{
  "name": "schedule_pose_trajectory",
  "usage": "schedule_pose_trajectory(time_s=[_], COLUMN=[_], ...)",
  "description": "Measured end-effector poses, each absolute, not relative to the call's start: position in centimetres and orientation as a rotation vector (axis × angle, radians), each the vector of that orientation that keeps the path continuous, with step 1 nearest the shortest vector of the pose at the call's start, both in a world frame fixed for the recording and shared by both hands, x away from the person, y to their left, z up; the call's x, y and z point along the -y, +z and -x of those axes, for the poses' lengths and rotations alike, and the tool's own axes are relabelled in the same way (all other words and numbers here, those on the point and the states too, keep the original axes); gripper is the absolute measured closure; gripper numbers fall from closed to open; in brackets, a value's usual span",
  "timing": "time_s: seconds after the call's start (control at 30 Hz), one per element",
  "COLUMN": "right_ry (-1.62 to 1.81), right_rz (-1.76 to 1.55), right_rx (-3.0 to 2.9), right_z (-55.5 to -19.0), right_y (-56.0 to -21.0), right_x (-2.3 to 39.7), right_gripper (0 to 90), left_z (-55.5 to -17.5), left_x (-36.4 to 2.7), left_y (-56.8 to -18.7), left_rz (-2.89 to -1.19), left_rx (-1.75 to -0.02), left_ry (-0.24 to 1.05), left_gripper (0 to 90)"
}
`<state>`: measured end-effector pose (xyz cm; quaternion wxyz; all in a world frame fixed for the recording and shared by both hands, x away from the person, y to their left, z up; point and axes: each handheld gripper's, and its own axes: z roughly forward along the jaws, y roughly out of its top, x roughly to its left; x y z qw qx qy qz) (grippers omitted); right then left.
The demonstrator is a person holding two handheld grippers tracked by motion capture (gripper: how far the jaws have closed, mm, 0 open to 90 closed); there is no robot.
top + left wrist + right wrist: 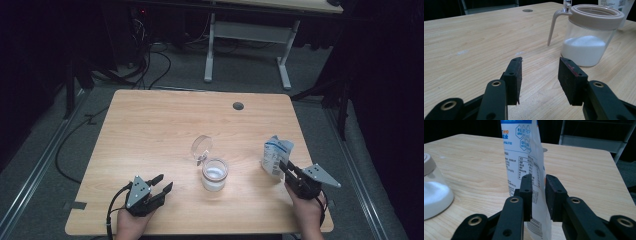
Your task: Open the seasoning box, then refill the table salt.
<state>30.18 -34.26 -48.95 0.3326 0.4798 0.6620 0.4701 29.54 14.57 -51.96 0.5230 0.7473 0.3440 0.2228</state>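
A clear jar (pixel 215 175) part full of white powder stands at the table's middle front, with its hinged lid (pixel 201 146) flipped up behind it. My left gripper (pixel 165 182) rests open near the front left, and in the left gripper view it (pixel 539 62) points at the jar (pixel 586 37) with nothing between its pads. A white and blue printed bag (pixel 276 156) stands upright at the right. My right gripper (pixel 538 178) has the bag's (pixel 524 152) edge between its pads, which stand slightly apart without squeezing it. The jar (pixel 434 192) shows at the left edge.
The wooden table (pixel 150 125) has a round cable hole (pixel 238 106) near its far edge. Beyond it stand a white desk frame (pixel 250 30) and cables on the grey floor. A person's hands hold both grippers at the front edge.
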Motion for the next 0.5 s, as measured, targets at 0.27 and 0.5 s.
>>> schedule_pose_trajectory(time_s=[0.27, 0.5], right_ry=[1.208, 1.164], right_rz=[-1.275, -1.264], right_rx=[-1.724, -1.73], right_z=[-30.1, -28.7], right_y=[-49.0, -48.9], right_x=[33.9, 33.6], right_gripper=[55.7, 46.2], left_z=[-29.4, -29.4], left_x=[-14.6, -14.5], left_y=[-51.9, -51.9], left_rz=[-1.788, -1.793], left_rx=[-0.823, -0.825], left_ry=[0.536, 0.53], left_gripper=[54.5, 54.5])
